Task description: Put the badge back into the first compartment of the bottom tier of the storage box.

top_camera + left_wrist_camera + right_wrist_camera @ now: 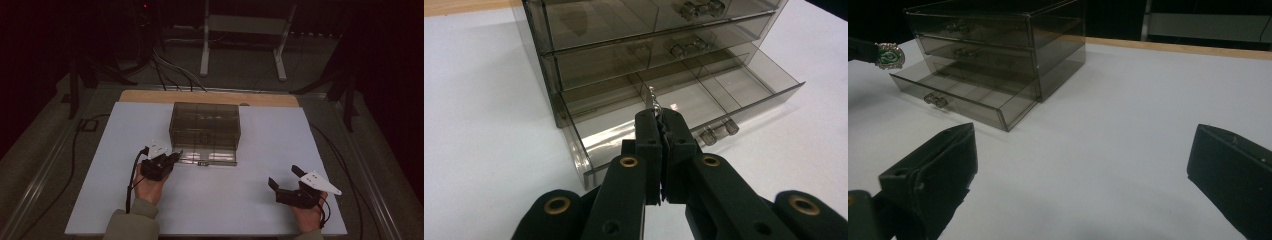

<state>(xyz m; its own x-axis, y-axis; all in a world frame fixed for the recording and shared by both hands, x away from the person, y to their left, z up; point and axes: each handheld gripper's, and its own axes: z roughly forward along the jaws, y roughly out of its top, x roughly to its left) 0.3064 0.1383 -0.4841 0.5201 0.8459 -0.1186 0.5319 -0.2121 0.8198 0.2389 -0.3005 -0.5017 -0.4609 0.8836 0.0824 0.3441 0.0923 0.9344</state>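
Holding a small silver-rimmed ornament with a green swirled face point(890, 55) pinched edge-on between clenched jaws: left gripper point(659, 116), poised just above the near-left corner of the smoky transparent plastic three-drawer organiser point(204, 127). Bottom drawer point(684, 107) of that organiser pulled out toward the person, its divided compartments bare and open from above, clear knob point(719, 131) at the front. Two upper drawers pushed in flush. Seemingly carried this way so the ornament can be dropped straight down into the left compartment of the open drawer; thin edge upright, metal sliver just showing past the jaw tips in the left gripper view, green face visible from the side in the right gripper view. Whether brooch, ring or pendant, impossible to tell at this size.

Resting well apart from the organiser, to its near right on the white tabletop point(250, 195): right gripper point(286, 177), jaws spread wide, grasping nothing. Probably parked there to stay out of the way, or ready to push the drawer shut afterwards. Judged as a placing step nearly at the point of release; main risk, the ornament catching on a divider or the drawer's front wall.
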